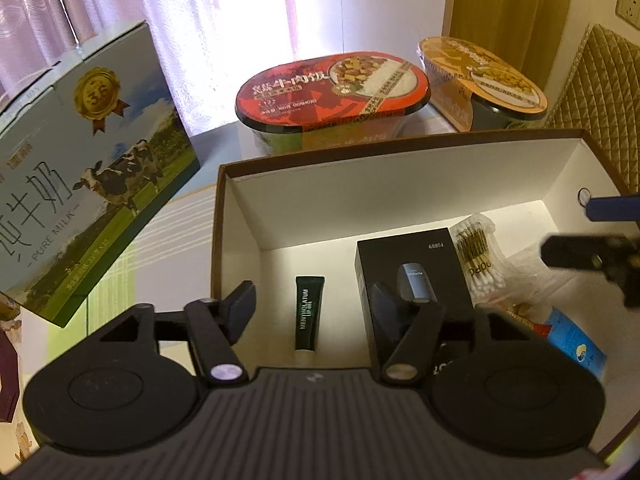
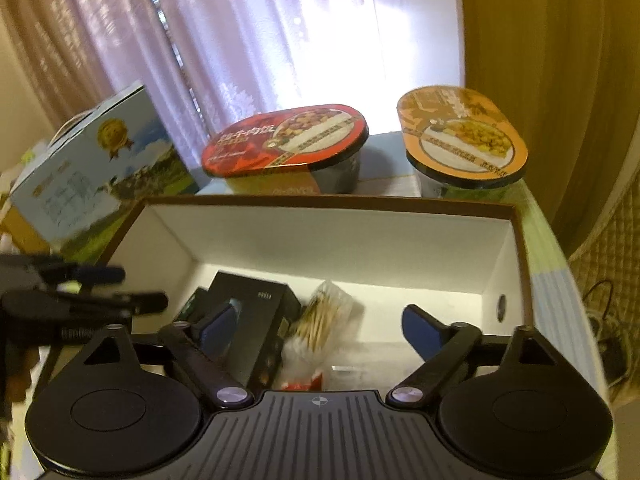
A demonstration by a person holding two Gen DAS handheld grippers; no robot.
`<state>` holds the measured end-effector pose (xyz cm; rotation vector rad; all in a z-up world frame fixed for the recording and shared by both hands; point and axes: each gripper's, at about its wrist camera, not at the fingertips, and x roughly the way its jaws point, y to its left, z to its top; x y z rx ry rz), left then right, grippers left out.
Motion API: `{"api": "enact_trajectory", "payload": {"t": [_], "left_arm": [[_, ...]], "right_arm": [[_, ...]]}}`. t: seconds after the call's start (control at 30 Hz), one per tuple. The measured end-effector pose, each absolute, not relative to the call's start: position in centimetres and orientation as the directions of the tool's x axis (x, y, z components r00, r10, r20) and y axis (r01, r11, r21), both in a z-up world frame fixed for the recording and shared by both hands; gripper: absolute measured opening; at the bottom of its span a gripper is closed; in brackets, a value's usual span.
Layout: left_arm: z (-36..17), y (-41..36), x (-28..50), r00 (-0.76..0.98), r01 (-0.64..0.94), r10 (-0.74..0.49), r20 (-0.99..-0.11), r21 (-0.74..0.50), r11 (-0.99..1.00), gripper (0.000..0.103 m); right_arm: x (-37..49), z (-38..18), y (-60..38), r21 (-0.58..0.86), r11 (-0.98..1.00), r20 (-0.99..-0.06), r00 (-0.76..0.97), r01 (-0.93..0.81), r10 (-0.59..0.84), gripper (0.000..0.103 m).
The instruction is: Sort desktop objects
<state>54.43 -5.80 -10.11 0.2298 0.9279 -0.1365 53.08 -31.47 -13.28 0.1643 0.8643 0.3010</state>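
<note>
Milk carton (image 1: 92, 168) is seen far left on the table. Left gripper (image 1: 312, 300) is held over the white-lined box (image 1: 360, 184), jaws wide, nothing held. Inside the box, left to right: lip-gel tube (image 1: 308, 316), black box (image 1: 412, 280), cotton swabs (image 1: 480, 256). Right gripper (image 2: 320, 328) is spread wide, empty.

Window (image 1: 320, 0) backlight blown out; fisheye edges curved; right view motion-blurred.

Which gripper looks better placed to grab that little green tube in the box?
Probably left. The left gripper hangs open with the green tube lying straight between its fingers. The right gripper is open over the cotton swabs, further away.
</note>
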Motion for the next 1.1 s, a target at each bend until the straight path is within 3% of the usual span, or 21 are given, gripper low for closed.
{"api": "enact_trajectory", "payload": {"t": [0.1, 0.17, 0.3, 0.37, 0.53, 0.63, 1.1], "left_arm": [[-9.4, -5.8, 53.7, 0.604, 0.209, -0.021, -0.797, 0.133, 0.969, 0.071], [-8.9, -5.9, 53.0, 0.612, 0.207, -0.022, -0.791, 0.133, 0.969, 0.077], [-7.9, -6.0, 51.3, 0.629, 0.197, -0.022, -0.777, 0.133, 0.971, 0.079], [-7.4, -5.9, 50.3, 0.643, 0.185, -0.013, -0.766, 0.139, 0.973, 0.085], [-6.0, -5.6, 47.6, 0.668, 0.163, -0.004, -0.744, 0.141, 0.976, 0.088], [-5.1, -5.5, 46.0, 0.685, 0.147, 0.001, -0.729, 0.14, 0.979, 0.097], [-2.6, -5.7, 38.7, 0.732, 0.126, 0.024, -0.681, 0.17, 0.977, 0.102]], "right_arm": [[51.5, -12.6, -31.3, 0.241, 0.946, -0.716, 0.619, -0.215, 0.323, 0.101], [50.4, -12.3, -31.1, 0.218, 0.95, -0.716, 0.625, -0.222, 0.31, 0.101], [48.1, -11.7, -30.6, 0.172, 0.959, -0.719, 0.637, -0.224, 0.278, 0.101], [46.8, -11.5, -30.5, 0.157, 0.962, -0.719, 0.643, -0.222, 0.266, 0.101], [44.4, -11.0, -30.6, 0.153, 0.968, -0.718, 0.651, -0.197, 0.246, 0.101], [43.2, -10.4, -30.9, 0.162, 0.97, -0.716, 0.655, -0.179, 0.24, 0.101], [38.0, -7.9, -30.4, 0.164, 0.976, -0.687, 0.694, -0.141, 0.216, 0.101]]}}
